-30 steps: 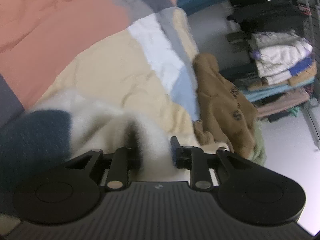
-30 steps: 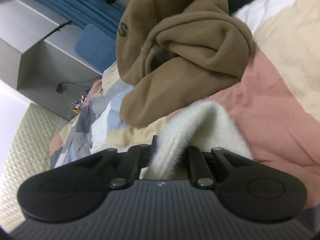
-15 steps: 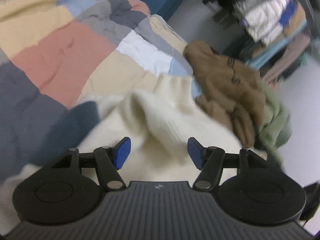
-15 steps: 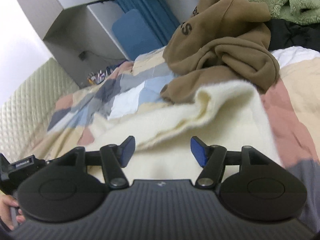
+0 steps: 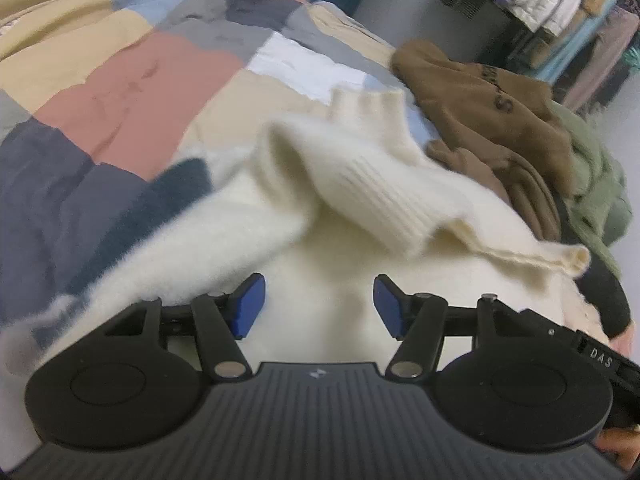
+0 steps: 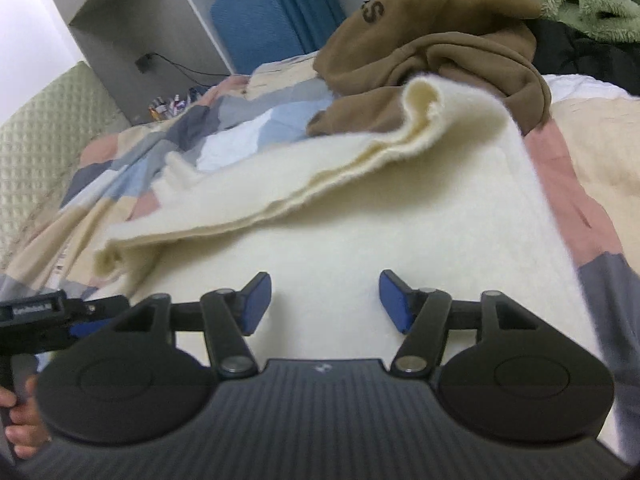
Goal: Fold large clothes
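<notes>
The cream sweater point(image 5: 360, 184) lies just beyond both tongs — left gripper point(image 5: 319, 305) open, empty; right gripper point(image 6: 325, 302) easing closed, gripping nothing. "DAS" legible on one handle.

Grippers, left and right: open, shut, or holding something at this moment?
Left gripper: open, nothing held, above the cream sweater.
Right gripper: jaws apart and closing slightly, nothing between them, above the same sweater.

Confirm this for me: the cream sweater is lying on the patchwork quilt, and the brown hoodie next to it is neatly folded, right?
Not quite. The cream sweater does lie on the patchwork quilt, but the brown hoodie next to it is crumpled in a heap, not neatly folded. The right wrist view shows this best.
</notes>
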Motion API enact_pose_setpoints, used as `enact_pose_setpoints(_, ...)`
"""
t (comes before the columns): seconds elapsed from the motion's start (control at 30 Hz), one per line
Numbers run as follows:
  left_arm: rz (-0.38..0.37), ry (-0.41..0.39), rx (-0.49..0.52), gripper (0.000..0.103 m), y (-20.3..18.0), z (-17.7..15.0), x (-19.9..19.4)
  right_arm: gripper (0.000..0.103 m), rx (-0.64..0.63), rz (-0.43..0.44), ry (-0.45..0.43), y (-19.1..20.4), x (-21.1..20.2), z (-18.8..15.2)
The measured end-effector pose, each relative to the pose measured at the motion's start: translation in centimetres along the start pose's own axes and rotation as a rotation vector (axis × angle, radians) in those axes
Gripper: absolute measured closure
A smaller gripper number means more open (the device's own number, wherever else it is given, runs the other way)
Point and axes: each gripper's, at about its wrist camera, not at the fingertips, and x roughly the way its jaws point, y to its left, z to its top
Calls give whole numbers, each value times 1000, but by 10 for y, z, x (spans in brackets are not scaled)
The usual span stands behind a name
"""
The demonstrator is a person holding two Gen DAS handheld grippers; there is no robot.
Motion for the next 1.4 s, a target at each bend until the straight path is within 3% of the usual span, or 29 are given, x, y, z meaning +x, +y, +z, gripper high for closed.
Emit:
enact_pose_setpoints(0.13,43,-25,-31,39,9,6,5,42,-36,-32,-9,4,10,0)
enact_pose_setpoints(0.43,80,-65,-180,54,35,21,8,43,-55,-49,-33,-1,9,4)
enact_pose_setpoints(0.67,159,-101,-138,55,29,24,6,42,-160,-123,-77,2,18,21)
enact_pose_setpoints(0.8,175,-98,-136,55,28,28,9,42,-156,-129,-58,-6,35,45)
enact_pose_setpoints(1.13,161,-95,-176,55,41,43,25,41,-140,-178,-29,-11,112,88)
enact_pose_setpoints(1.4,120,-113,-199,55,52,53,32,39,-105,-161,-66,-12,117,92)
